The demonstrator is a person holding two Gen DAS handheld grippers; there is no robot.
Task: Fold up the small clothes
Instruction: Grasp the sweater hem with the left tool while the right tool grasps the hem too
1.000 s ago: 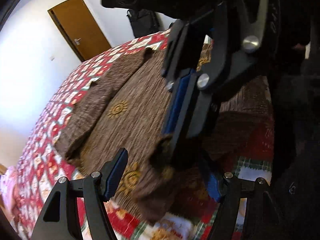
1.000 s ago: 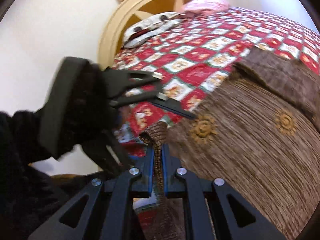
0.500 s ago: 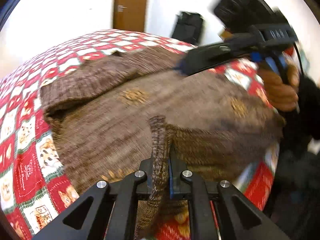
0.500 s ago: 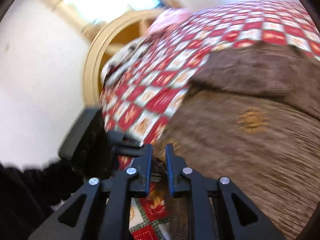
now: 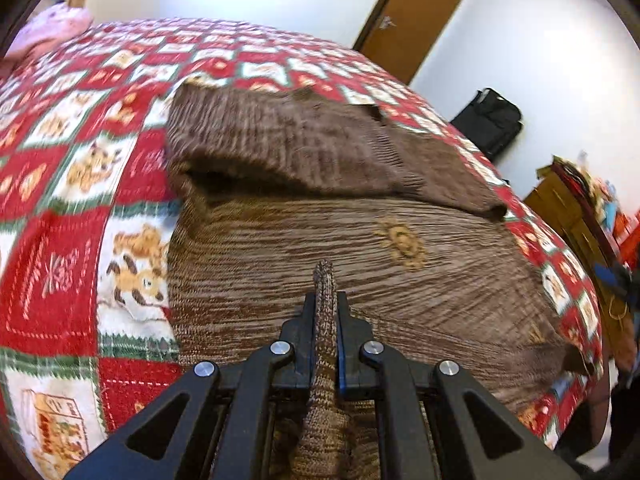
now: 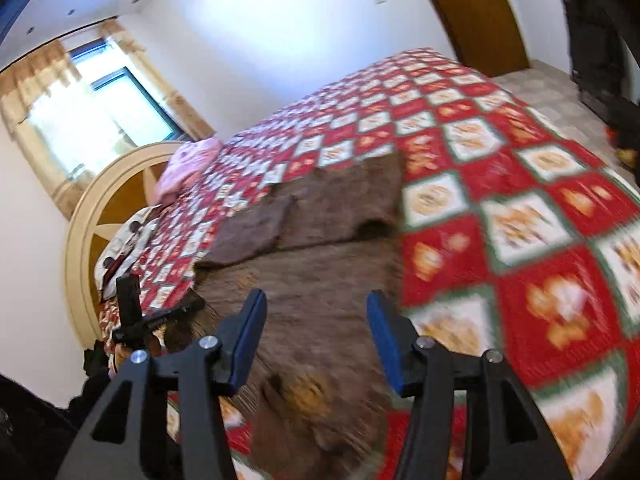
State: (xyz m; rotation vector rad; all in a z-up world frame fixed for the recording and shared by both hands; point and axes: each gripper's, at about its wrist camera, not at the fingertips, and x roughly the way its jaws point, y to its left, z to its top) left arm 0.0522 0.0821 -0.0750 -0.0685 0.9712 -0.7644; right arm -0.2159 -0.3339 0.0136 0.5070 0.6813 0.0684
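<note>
A brown knitted sweater (image 5: 360,248) with small sun motifs lies spread on the bed, its sleeves folded across the far part. My left gripper (image 5: 325,300) is shut on a pinched fold of the sweater's near hem. In the right wrist view the sweater (image 6: 320,272) lies below my right gripper (image 6: 316,300), which is open and empty above the near hem. The left gripper (image 6: 160,316) shows small at the sweater's left edge.
The bed has a red, white and green patchwork quilt (image 5: 60,220) (image 6: 520,208). A pink cloth (image 6: 188,168) lies by the round headboard (image 6: 96,216). A wooden door (image 5: 412,16), a black bag (image 5: 488,124) and a wooden cabinet (image 5: 576,216) stand beyond the bed.
My right gripper let go of the sweater's hem, opened and drew back to the right. My left gripper closed on the hem and now holds it.
</note>
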